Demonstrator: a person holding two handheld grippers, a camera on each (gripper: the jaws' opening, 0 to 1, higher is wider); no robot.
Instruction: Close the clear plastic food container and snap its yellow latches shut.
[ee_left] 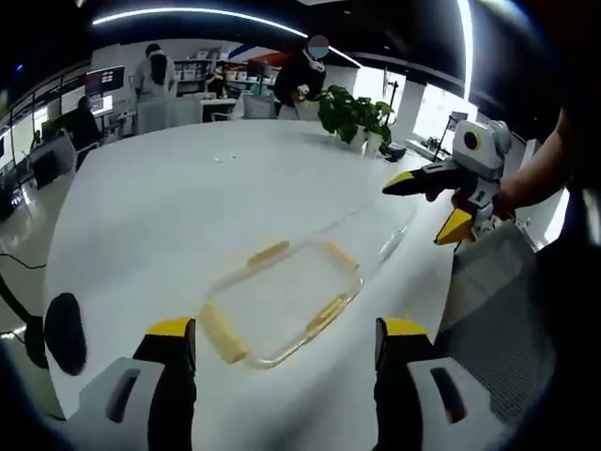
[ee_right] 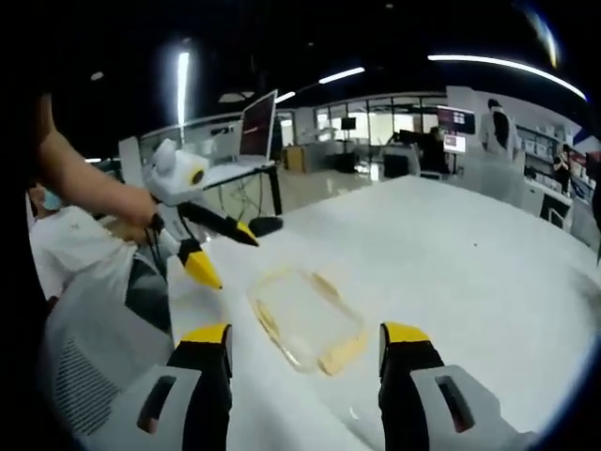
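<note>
Nearest in the left gripper view, the left gripper [ee_left: 286, 343] has its yellow-tipped jaws spread wide, holding nothing. Just beyond them a clear plastic container [ee_left: 282, 301] with yellow latches lies flat on the white table [ee_left: 169, 207]. Past it to the right, the right gripper [ee_left: 434, 205] hovers above the table with jaws parted and empty. In the right gripper view the container sits ahead between the wide jaws. Potted plants [ee_left: 355, 115] stand at the table's far edge.
</note>
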